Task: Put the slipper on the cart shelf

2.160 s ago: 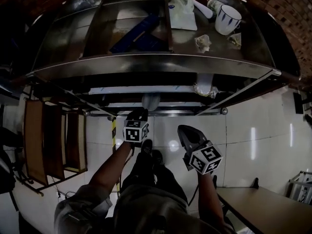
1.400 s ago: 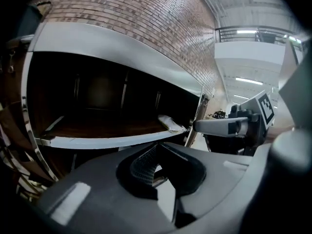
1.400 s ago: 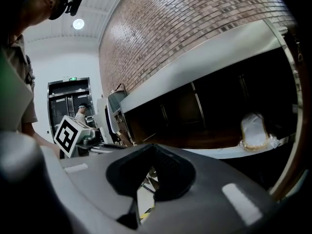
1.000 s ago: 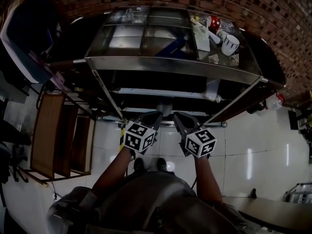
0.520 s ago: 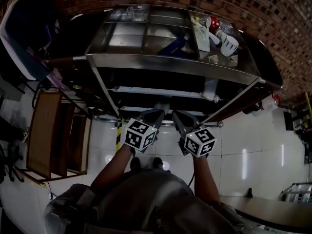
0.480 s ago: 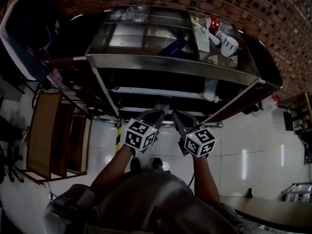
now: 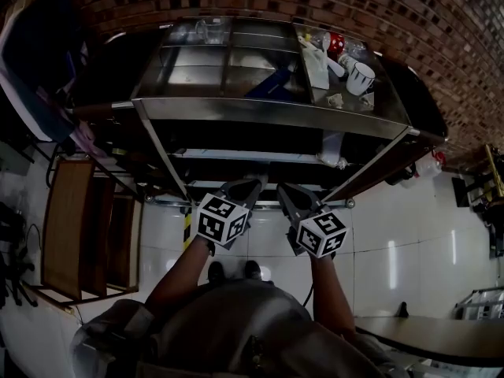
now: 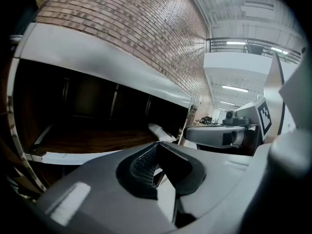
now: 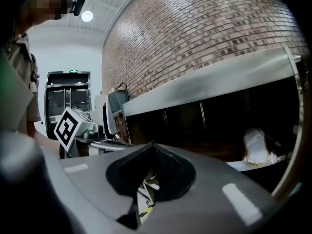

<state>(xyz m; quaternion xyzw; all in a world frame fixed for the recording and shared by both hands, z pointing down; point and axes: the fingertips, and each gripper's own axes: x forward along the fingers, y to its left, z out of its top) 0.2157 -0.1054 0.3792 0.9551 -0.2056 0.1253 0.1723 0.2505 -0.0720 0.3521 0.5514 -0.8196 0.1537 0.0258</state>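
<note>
Apparently the slipper (image 9: 256, 147) already lies on the cart's middle shelf (image 9: 214, 149), ahead of the right gripper (image 7: 283, 190) and off to its right. The right gripper and the left gripper (image 7: 252, 184) are both closed and hold nothing. I would pull both straight back, keeping well clear of the shelf edge.

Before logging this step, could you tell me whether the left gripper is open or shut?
Shut: on the left gripper, the fingers meet, nothing between them.
</note>
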